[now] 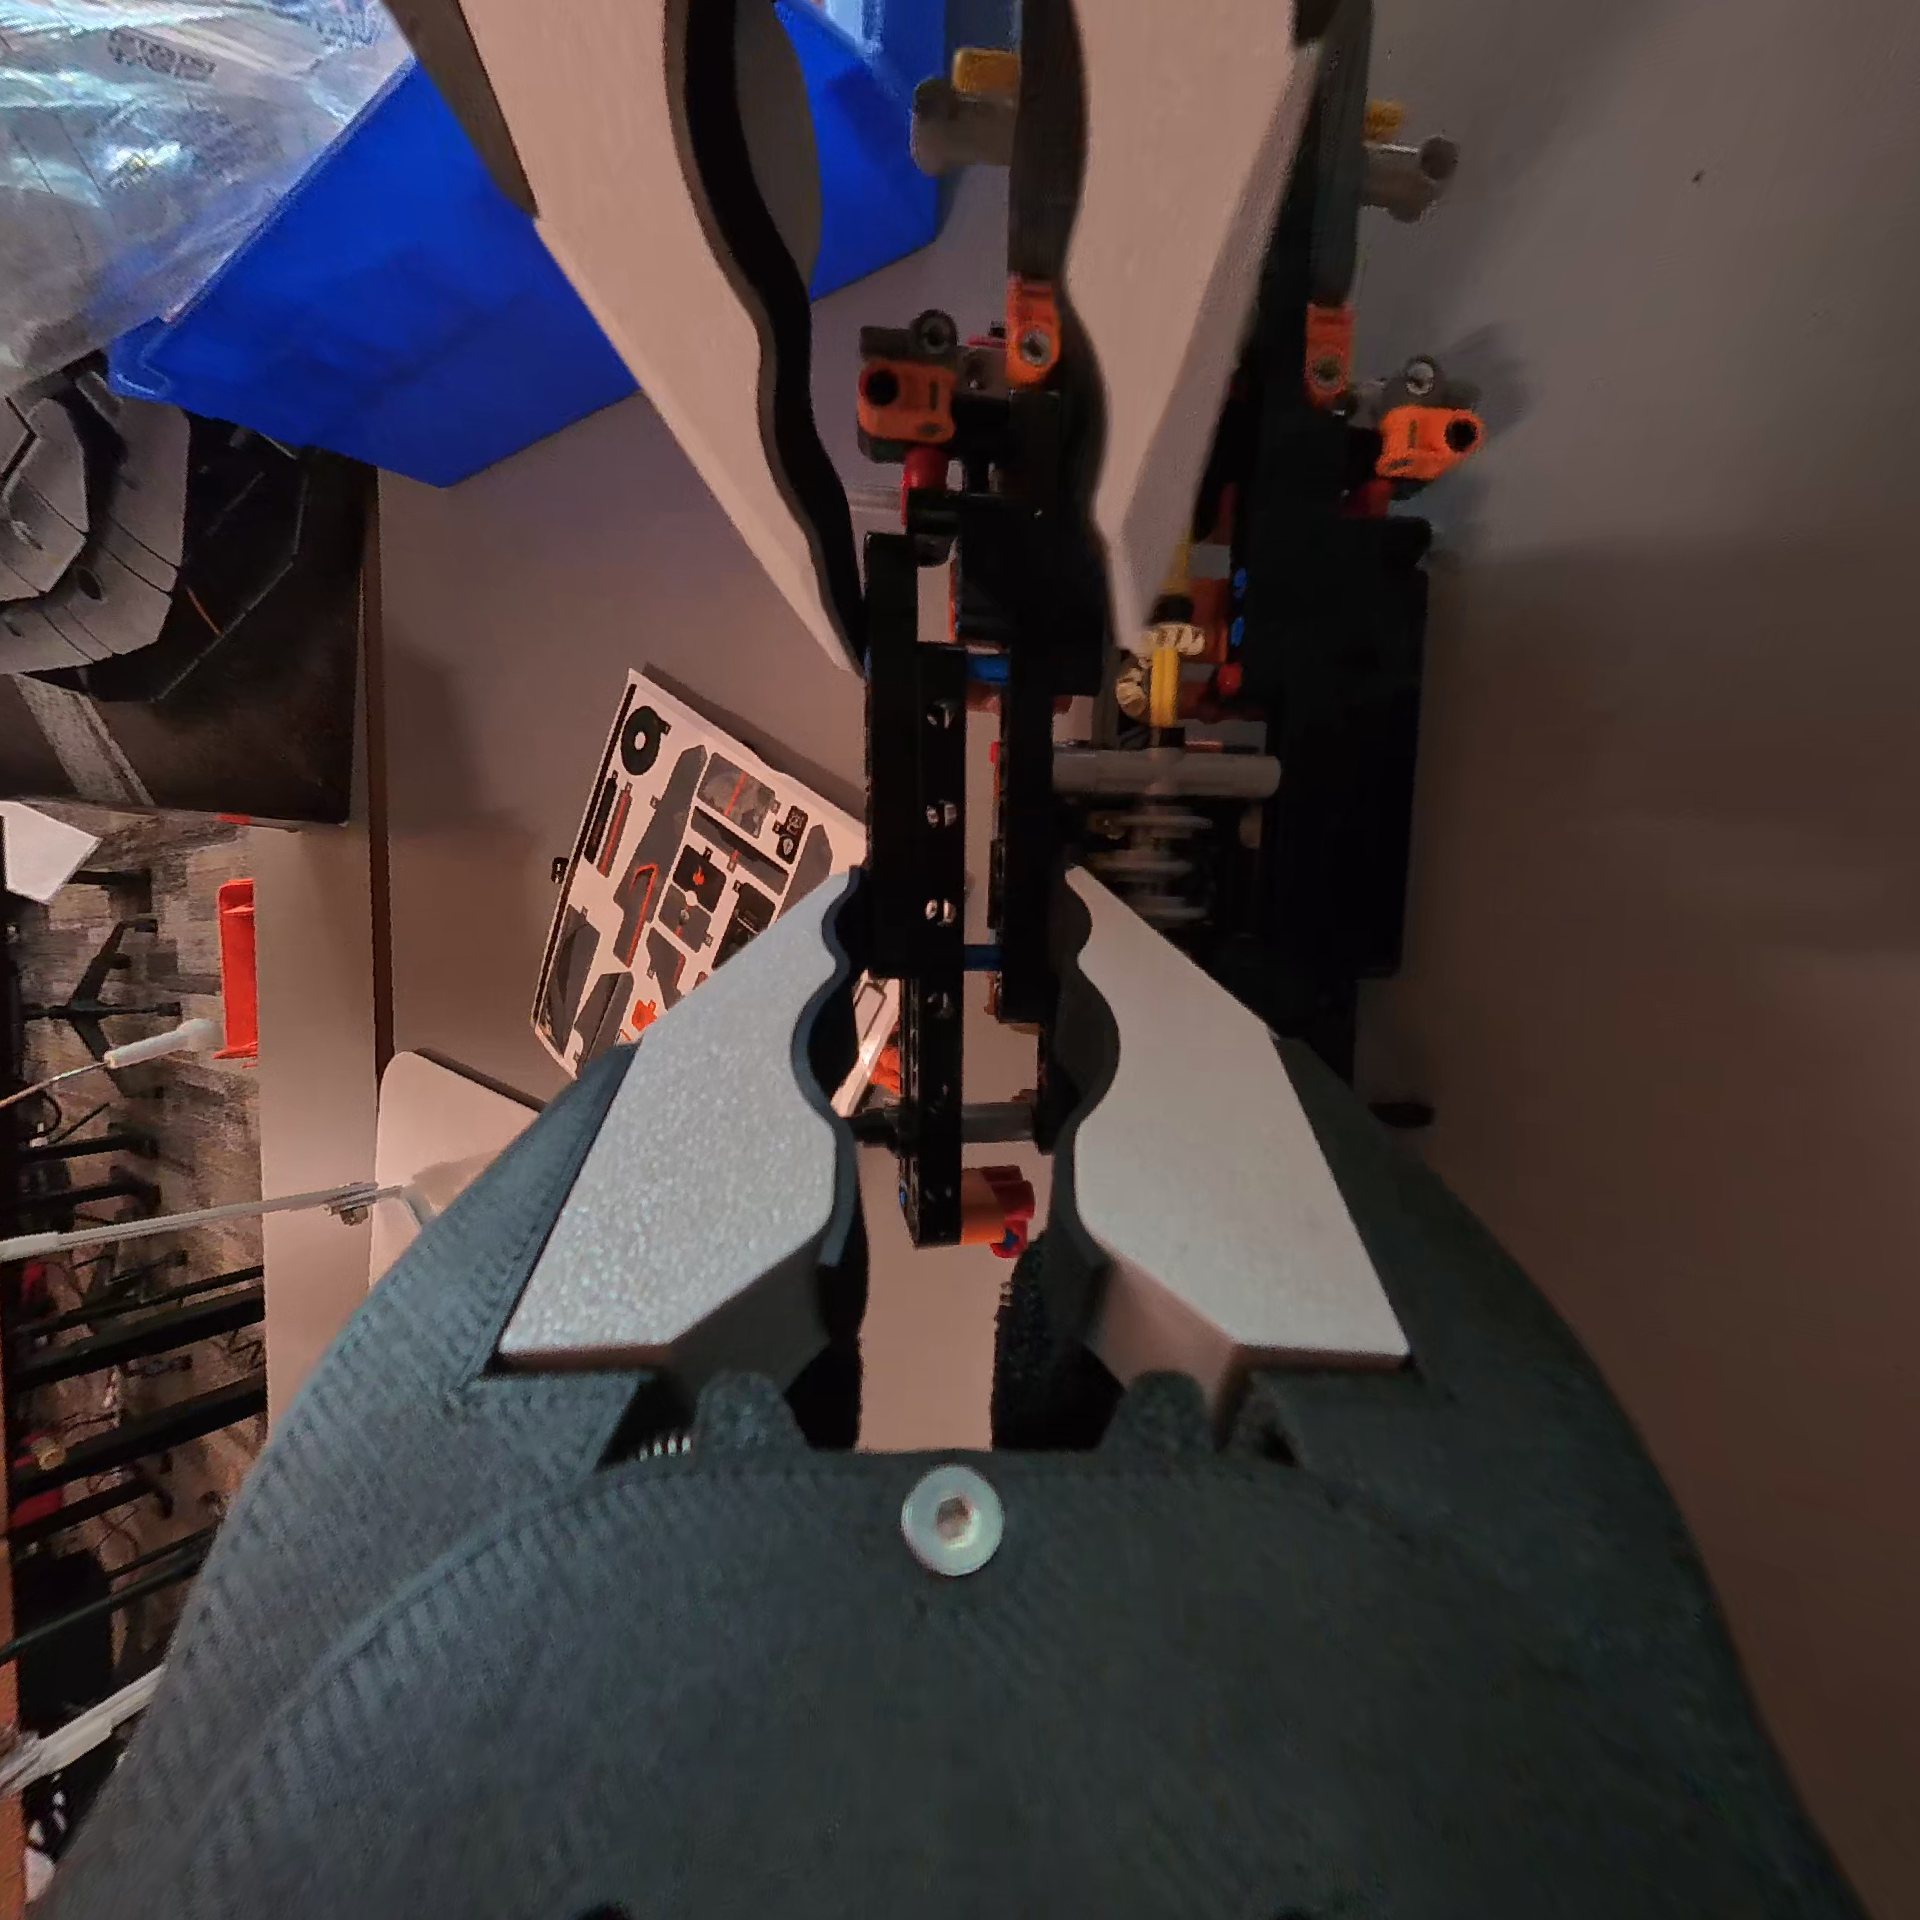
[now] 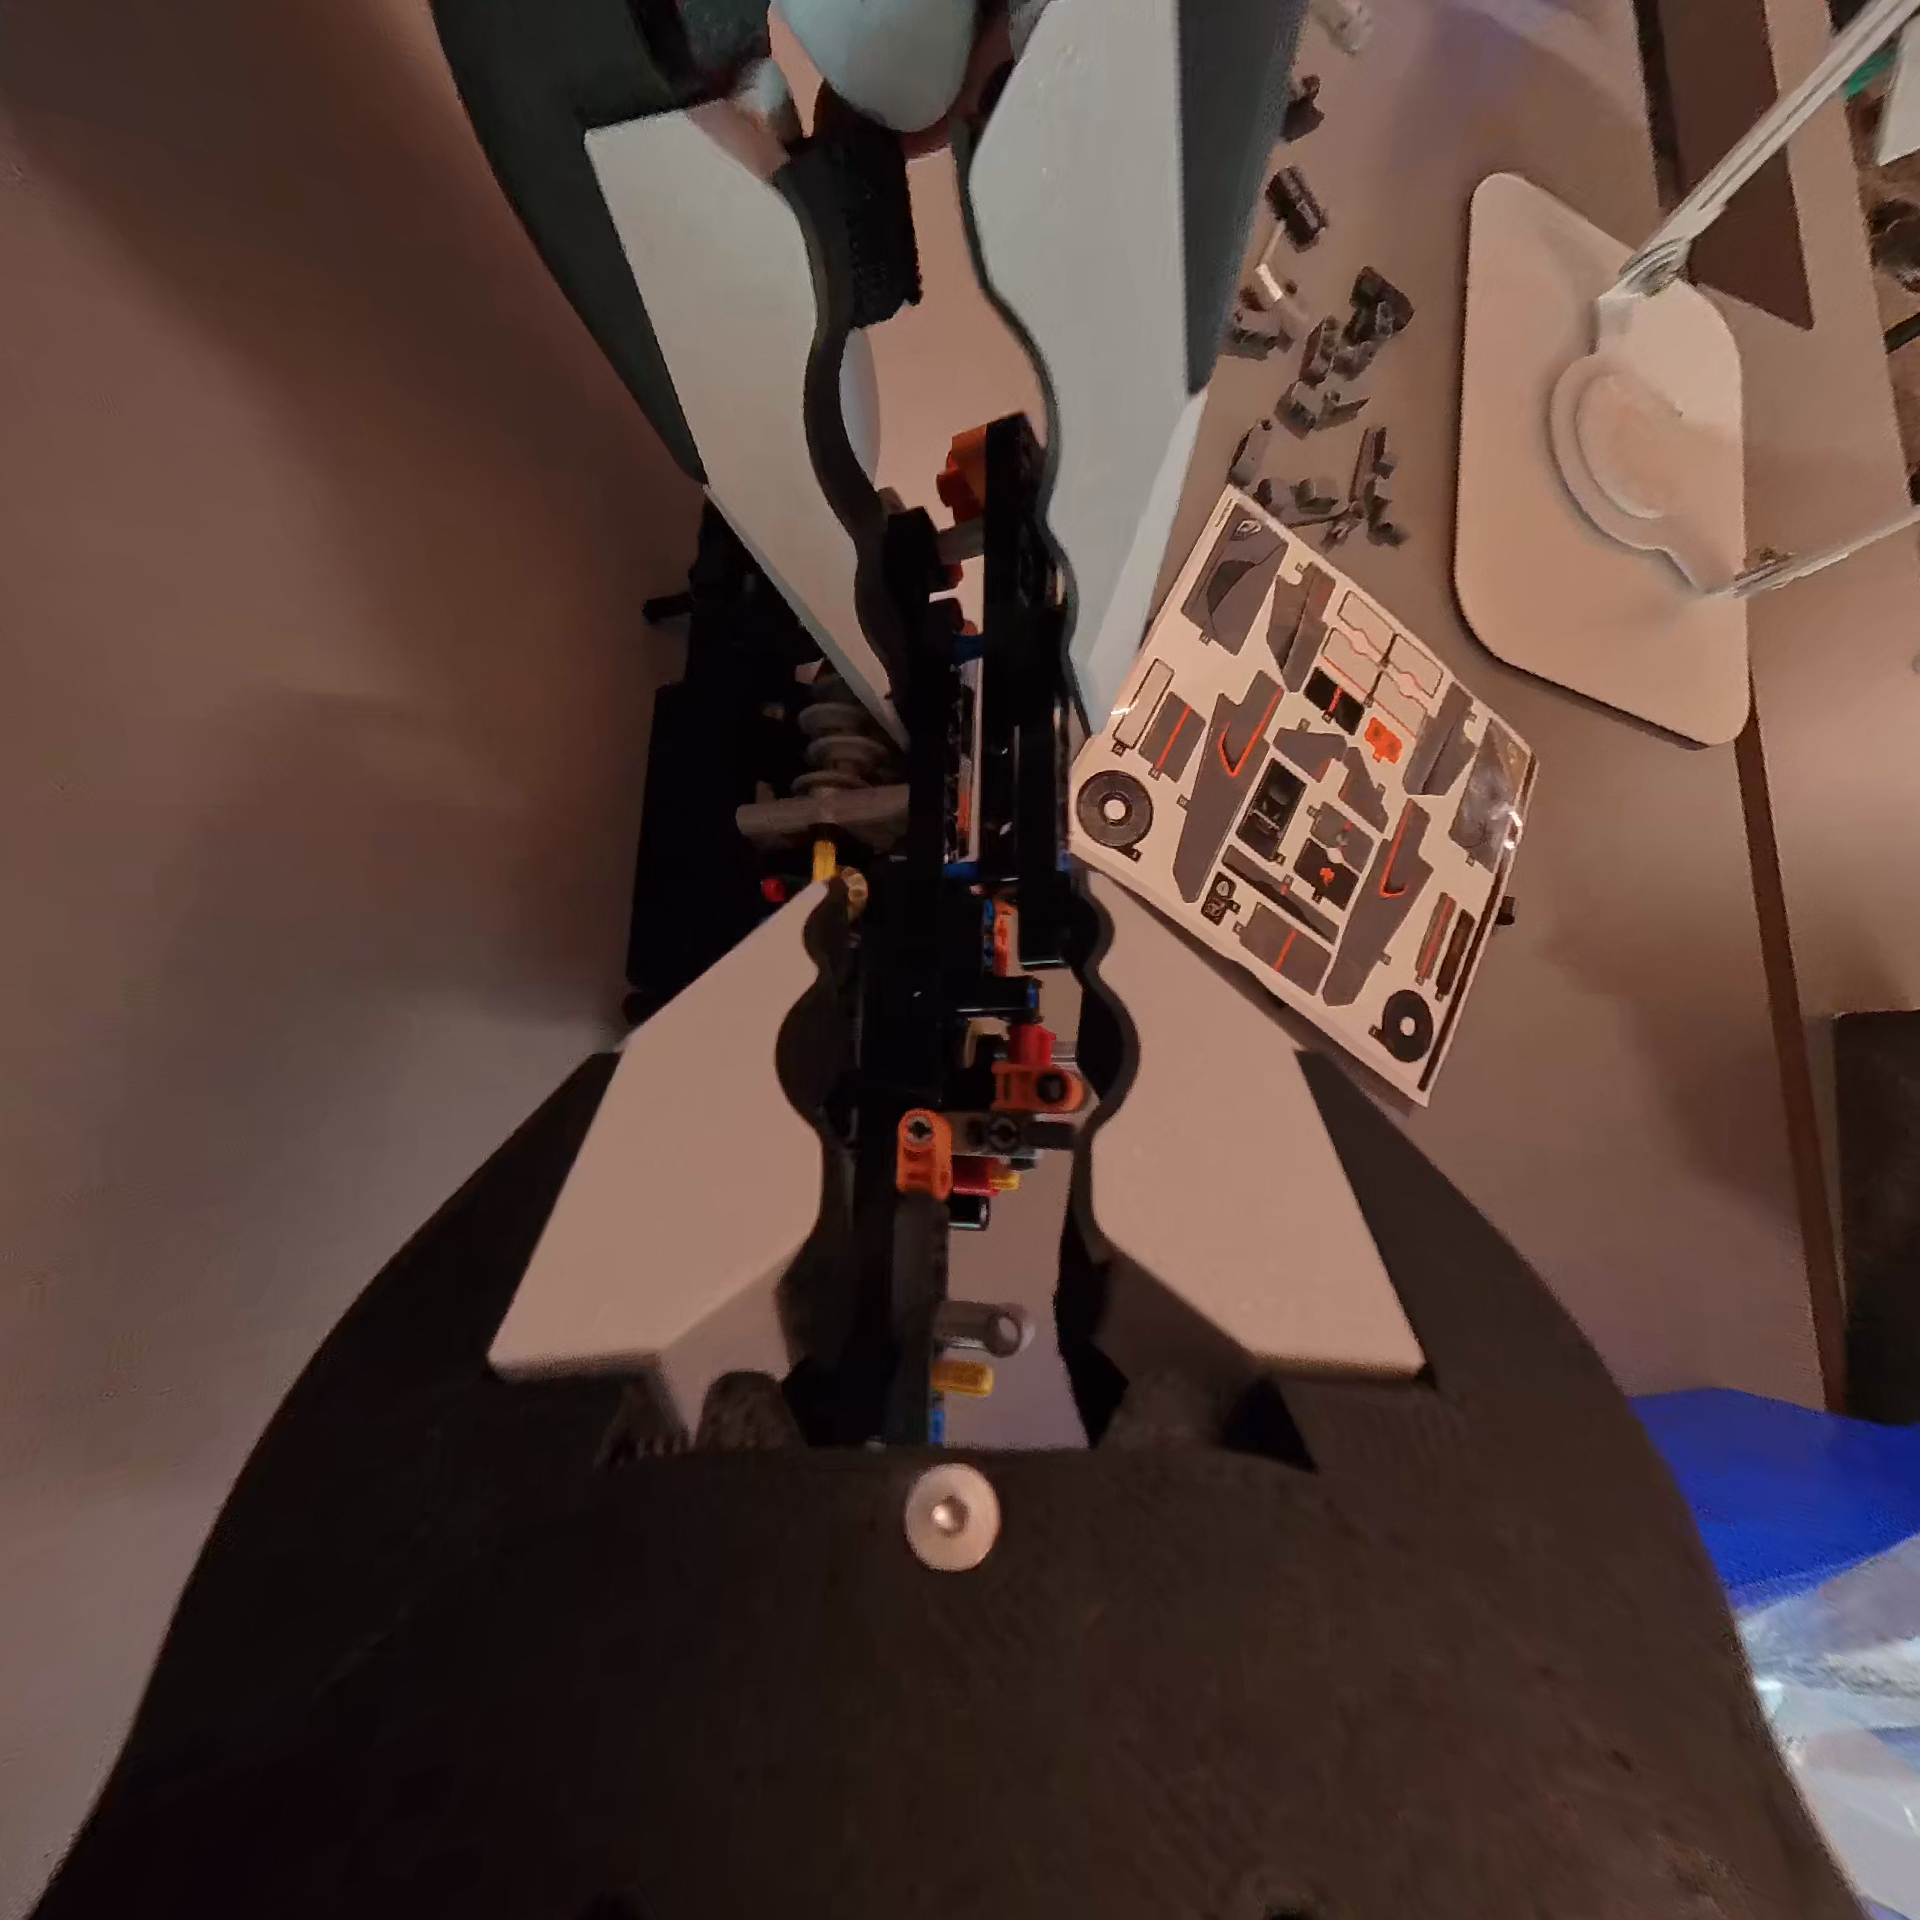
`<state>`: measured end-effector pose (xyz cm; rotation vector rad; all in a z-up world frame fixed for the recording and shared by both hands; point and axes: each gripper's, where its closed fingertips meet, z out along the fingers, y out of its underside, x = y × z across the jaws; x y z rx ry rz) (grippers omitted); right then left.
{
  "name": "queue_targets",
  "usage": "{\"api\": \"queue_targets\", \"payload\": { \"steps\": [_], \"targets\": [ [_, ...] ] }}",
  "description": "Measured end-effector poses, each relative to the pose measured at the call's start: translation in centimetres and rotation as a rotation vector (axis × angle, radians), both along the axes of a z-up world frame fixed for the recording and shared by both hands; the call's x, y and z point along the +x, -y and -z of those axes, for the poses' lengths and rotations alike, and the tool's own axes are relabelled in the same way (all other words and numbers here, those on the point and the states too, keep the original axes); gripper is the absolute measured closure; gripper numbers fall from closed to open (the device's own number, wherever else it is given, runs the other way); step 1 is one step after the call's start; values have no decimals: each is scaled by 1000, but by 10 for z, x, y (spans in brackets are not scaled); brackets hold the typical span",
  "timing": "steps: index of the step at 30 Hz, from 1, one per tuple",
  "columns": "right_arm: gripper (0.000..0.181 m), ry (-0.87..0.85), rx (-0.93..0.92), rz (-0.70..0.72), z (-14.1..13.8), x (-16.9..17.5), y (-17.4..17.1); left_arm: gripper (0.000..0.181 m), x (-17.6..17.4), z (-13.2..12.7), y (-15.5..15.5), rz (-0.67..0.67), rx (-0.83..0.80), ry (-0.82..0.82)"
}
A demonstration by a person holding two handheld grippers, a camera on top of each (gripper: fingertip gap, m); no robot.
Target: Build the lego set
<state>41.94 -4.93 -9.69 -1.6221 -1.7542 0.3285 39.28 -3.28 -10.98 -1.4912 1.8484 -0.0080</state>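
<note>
A partly built lego assembly (image 1: 920,790) of black beams, orange connectors, a yellow gear and a grey spring (image 1: 1153,842) is held sideways over the table. My left gripper (image 1: 961,904) is shut on two black beams at one end of it. My right gripper (image 1: 992,623) faces it from the far side, shut on the other end. In the right wrist view, my right gripper (image 2: 956,914) clamps the black frame near the orange connectors (image 2: 1034,1086). The same assembly (image 2: 1013,675) runs on to the left gripper (image 2: 987,717) beyond.
A sticker sheet (image 2: 1309,790) lies on the table beside the assembly and also shows in the left wrist view (image 1: 686,862). Several loose grey pieces (image 2: 1320,416) lie past it, next to a white stand base (image 2: 1600,468). A blue bin (image 1: 395,312) holds plastic bags. A dark box (image 1: 208,623) lies at the table edge.
</note>
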Motion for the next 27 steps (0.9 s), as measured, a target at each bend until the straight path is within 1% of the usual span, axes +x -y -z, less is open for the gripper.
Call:
{"api": "queue_targets", "payload": {
  "steps": [1, 4, 18, 19, 25, 27],
  "targets": [
    [139, 10, 9, -3, 2, 0, 0, 147, 0, 0, 0, 1, -6, 3],
    [143, 28, 47, 1, 2, 1, -2, 148, 1, 0, 1, 2, -7, 11],
    [143, 36, 96, 1, 5, 0, -4, 148, 0, 1, 0, -9, -2, 6],
    [148, 41, 94, -9, 6, 0, -2, 149, 0, 1, 1, -8, -5, 11],
    [150, 39, 89, -8, 6, 0, -2, 150, 0, 2, 1, -4, 11, 0],
    [149, 26, 68, -2, 6, 0, -3, 153, 0, 1, 1, -9, 4, 0]
  ]
}}
